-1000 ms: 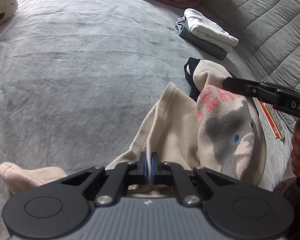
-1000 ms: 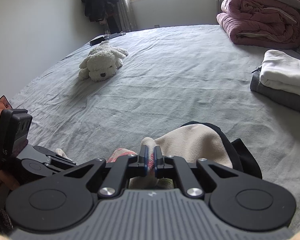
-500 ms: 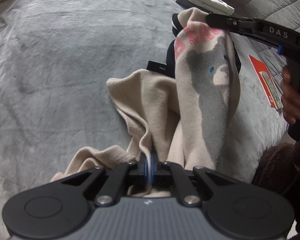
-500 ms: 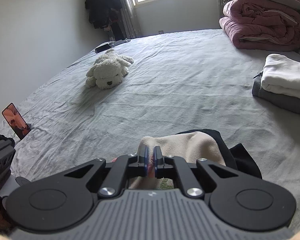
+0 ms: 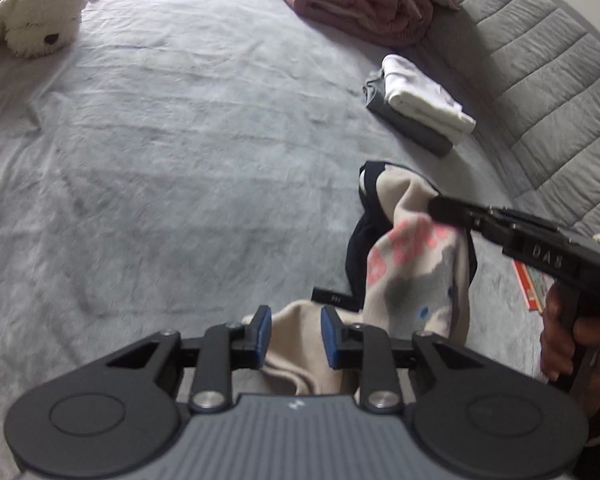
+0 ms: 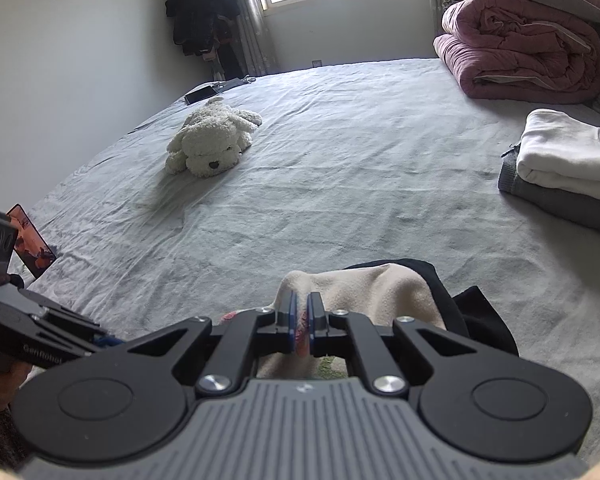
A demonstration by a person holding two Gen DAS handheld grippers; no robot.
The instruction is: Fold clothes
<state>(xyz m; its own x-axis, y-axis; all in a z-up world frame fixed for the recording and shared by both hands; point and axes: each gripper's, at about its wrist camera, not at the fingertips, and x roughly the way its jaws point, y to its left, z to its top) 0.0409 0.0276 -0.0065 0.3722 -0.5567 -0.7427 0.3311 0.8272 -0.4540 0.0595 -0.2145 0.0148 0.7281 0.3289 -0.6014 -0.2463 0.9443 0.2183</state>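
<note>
the left gripper (image 5: 294,338) stands wide, fleece between its pads but ungripped. the beige sweatshirt (image 5: 416,276) hangs bunched near the bed's (image 5: 180,140) near edge, pinched only by the right gripper (image 6: 300,328); one hold may let it twist and crumple.

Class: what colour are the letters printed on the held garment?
Pink, on the beige garment; clearest in the left wrist view.

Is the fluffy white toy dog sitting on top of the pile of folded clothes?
No, the toy dog lies by itself on the bed sheet, far from the folded clothes.
</note>
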